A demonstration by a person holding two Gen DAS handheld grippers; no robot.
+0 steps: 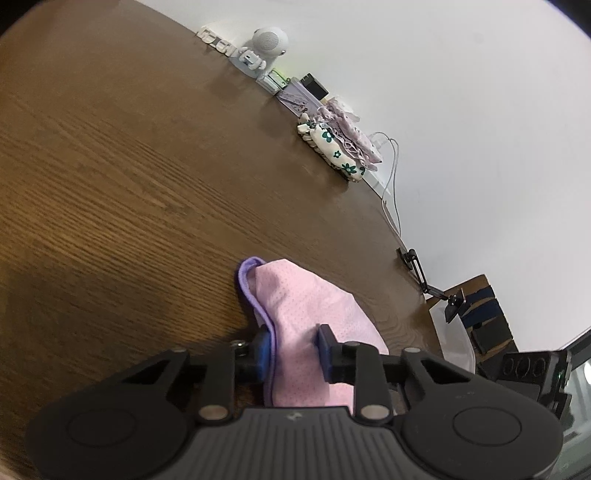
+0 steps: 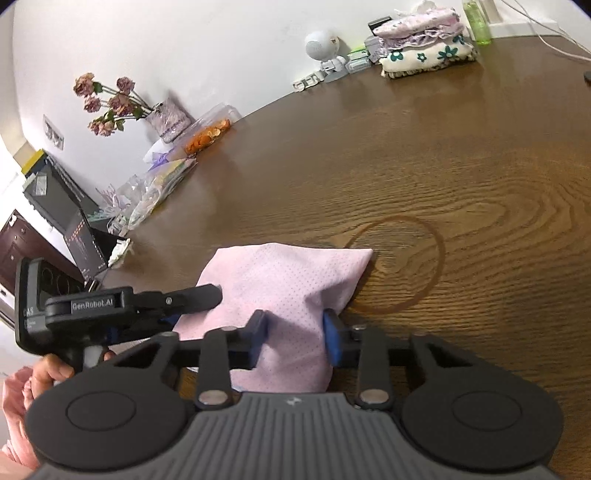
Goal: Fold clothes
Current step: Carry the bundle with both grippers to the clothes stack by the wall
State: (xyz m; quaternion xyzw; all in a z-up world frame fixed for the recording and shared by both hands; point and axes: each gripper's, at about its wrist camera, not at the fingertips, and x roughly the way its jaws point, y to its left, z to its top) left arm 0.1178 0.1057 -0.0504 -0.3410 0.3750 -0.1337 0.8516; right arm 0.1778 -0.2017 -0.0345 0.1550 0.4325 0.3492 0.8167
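Note:
A small pink dotted garment (image 1: 310,310) with a purple trim lies bunched on the brown wooden table (image 1: 122,177). My left gripper (image 1: 293,350) is shut on its near part, the blue pads pressing the cloth from both sides. In the right wrist view the same pink garment (image 2: 291,280) fills the space between the jaws of my right gripper (image 2: 295,338), which is shut on it. The left gripper (image 2: 207,295) reaches in from the left onto the cloth's left edge, held by a hand (image 2: 48,373).
A stack of folded clothes (image 2: 424,40) lies at the table's far edge beside a small white robot figure (image 2: 325,48) and a green bottle (image 2: 478,22). Dried flowers (image 2: 110,103), plastic bags (image 2: 159,184) and boxes stand at the left. A cable (image 1: 391,173) runs along the wall.

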